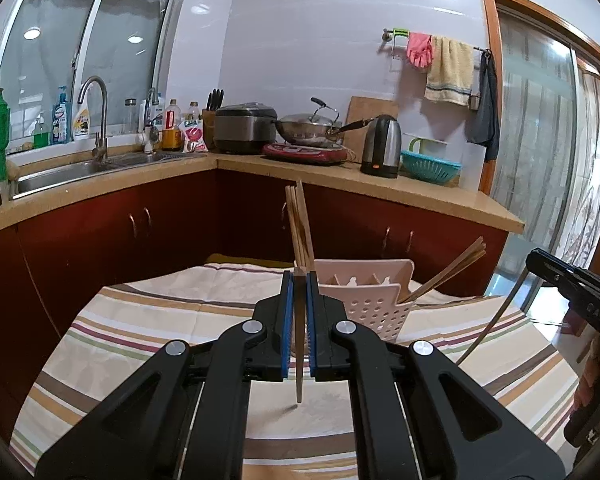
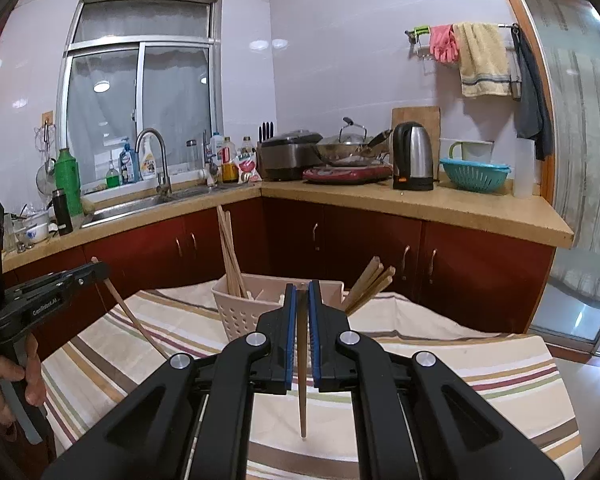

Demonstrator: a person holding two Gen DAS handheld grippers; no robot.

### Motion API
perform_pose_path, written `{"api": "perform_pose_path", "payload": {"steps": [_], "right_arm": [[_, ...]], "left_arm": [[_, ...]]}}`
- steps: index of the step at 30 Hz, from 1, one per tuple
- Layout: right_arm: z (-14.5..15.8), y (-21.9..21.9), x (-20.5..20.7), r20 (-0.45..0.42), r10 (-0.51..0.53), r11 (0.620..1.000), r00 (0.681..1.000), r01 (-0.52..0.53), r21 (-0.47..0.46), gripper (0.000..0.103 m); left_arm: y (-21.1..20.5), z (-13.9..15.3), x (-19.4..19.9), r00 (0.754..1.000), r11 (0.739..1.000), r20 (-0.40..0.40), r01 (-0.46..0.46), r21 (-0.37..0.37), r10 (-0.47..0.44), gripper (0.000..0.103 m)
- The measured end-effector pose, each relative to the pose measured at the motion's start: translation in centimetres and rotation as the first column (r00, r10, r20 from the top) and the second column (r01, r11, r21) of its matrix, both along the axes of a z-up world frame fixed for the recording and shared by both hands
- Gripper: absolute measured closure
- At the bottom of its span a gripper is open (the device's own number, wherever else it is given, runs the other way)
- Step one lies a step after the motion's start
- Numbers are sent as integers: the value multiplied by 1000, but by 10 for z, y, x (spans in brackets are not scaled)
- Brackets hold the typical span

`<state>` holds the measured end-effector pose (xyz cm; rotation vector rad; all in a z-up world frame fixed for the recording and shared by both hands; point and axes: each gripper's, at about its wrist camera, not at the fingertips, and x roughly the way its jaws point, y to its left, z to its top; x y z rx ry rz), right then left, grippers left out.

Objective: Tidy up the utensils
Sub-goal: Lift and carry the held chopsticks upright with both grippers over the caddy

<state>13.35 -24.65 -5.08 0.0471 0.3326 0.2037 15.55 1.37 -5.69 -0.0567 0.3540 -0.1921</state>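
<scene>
Wooden chopstick (image 1: 299, 360) pinched in left tool (image 1: 299, 280), another chopstick (image 2: 302, 380) in right tool (image 2: 302, 286) (upper ends hidden), pink holder (image 1: 370, 300) partly blocked.

both the left gripper (image 1: 300, 280) and right gripper (image 2: 302, 288) are clamped, angled slightly downward.

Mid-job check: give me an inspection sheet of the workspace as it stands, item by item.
Surface: striped tablecloth covers the table, a few creases.
Job's things: pink utensil holder stands upright on the cloth; one bunch of chopsticks upright in its left end, another bunch leaning out at its right end.
Clutter: nothing seen on the cloth.
Grippers: left tool shut on a single chopstick; right tool shut on another chopstick; both tips hang above the cloth.
Cables: nothing seen.
Surroundings: kitchen counter behind, with sink, wok, kettle, teal colander.
</scene>
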Motion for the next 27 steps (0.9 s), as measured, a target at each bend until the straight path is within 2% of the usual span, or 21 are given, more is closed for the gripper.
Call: {"api": "perform_pose_path", "payload": {"steps": [10,15,22,27], "right_arm": [[25,0,-11,58,7,999,998,-9,31,96],[43,0,-9,96,7,999,995,-11,43,96],[65,-3,7,129,4,998,992,-12,62,96],[77,-2,22,165,-11,998,986,0,63,96]], "left_arm": [[-6,32,-16,998,999,53,40,-10,-40,97],[-3,54,-10,996,995,54,74,-67,-71,97],[-11,81,5,992,997,104,74,-27,-71,97],[-21,100,17,983,999,179,43,4,-43,96]]}}
